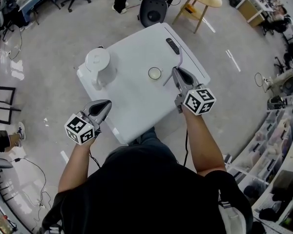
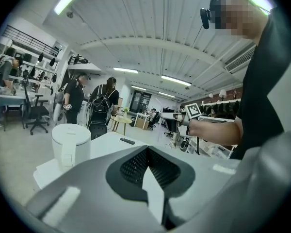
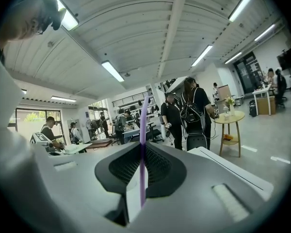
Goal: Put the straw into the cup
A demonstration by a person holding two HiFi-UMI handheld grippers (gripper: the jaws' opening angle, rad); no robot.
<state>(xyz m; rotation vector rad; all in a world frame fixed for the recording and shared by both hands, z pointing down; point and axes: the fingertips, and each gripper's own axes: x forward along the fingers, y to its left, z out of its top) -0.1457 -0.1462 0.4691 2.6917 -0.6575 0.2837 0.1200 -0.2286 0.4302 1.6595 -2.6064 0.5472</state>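
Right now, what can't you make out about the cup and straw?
cup contents: too small in head view, unseen in both gripper views.
straw past the grip: right gripper view, hidden by the right tool.
remote buttons: too small in head view.

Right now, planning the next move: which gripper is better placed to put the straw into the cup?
Right. The right gripper holds the purple straw in its fingers, close beside the cup. The left gripper is shut, empty, and farther from it.
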